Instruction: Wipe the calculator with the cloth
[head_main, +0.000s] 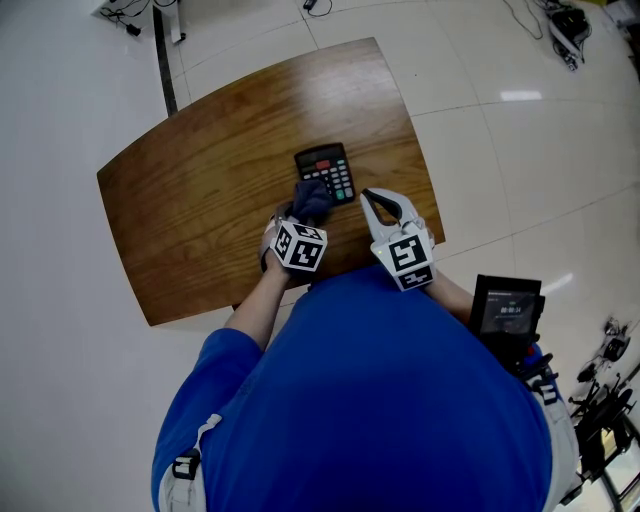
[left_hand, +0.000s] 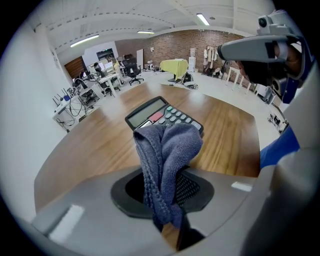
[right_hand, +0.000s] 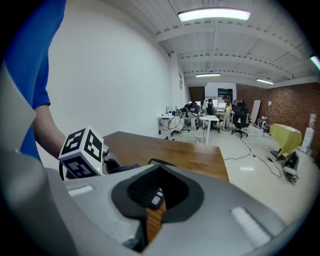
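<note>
In the head view, the cloth (head_main: 311, 200) covers the near left corner of the calculator (head_main: 330, 165) and hides the tips of the left gripper (head_main: 303, 212). The person's blue torso (head_main: 380, 400) blocks the near edge of the table (head_main: 200, 200). In the left gripper view, the cloth screens the calculator's nearer keys, and the key labels are too small to read. In the right gripper view, the body of the right gripper (right_hand: 152, 202) hides nearly all of the calculator.

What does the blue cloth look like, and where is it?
The cloth is dark greyish-blue and fuzzy, like soft towel fabric with a stitched edge. It is bunched into folds and pinched by the left hand-held gripper, jaws shut on it, sticking out past them. Its free end reaches the black calculator's near edge on the wooden table.
</note>
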